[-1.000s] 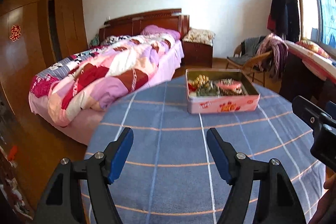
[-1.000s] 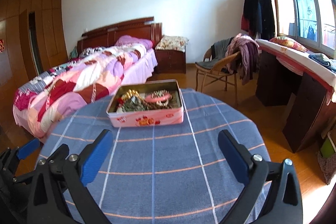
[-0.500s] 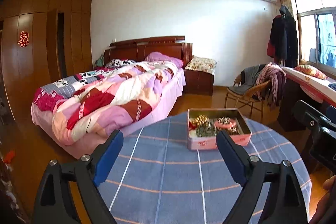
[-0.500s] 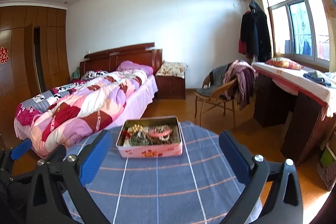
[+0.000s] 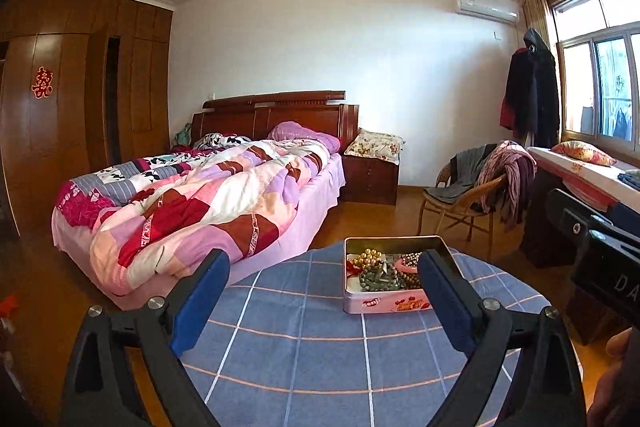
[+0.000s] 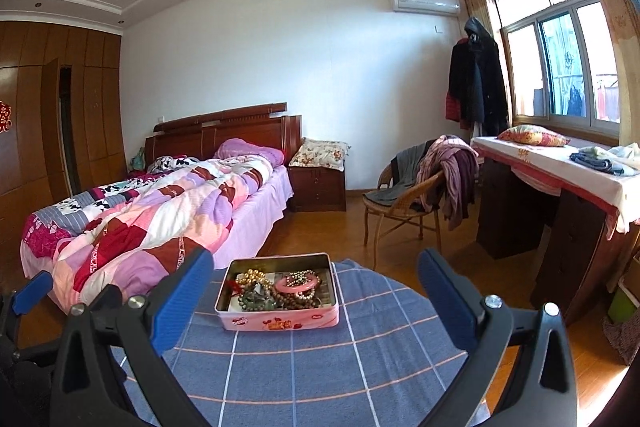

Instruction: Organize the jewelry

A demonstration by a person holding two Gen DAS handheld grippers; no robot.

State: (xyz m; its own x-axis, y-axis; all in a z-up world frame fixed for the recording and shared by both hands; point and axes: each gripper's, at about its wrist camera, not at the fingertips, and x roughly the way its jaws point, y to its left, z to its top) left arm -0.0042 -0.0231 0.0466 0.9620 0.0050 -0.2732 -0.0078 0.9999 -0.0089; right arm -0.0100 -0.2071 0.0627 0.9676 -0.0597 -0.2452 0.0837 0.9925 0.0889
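An open pink tin (image 5: 384, 303) stands on the far part of a round table with a blue checked cloth (image 5: 300, 347). It holds a heap of jewelry: gold beads (image 5: 370, 259), green beads, brown beads and a pink bangle (image 6: 298, 283). My left gripper (image 5: 320, 263) hovers above the near side of the table, short of the tin; its jaws are opening and nothing is between them. My right gripper (image 6: 316, 261) is open and empty too, level with the left one, facing the tin (image 6: 280, 321) from the near side.
Beyond the table on the left is a bed (image 5: 200, 195) with a patchwork quilt. A wicker chair (image 6: 404, 211) draped with clothes and a dark desk (image 6: 560, 187) under the window stand at the right. A nightstand (image 6: 318, 183) is by the wall.
Both grippers have risen and tipped upward, so the tin sits lower and smaller in view. The left jaws have spread wider. The tin has not moved.
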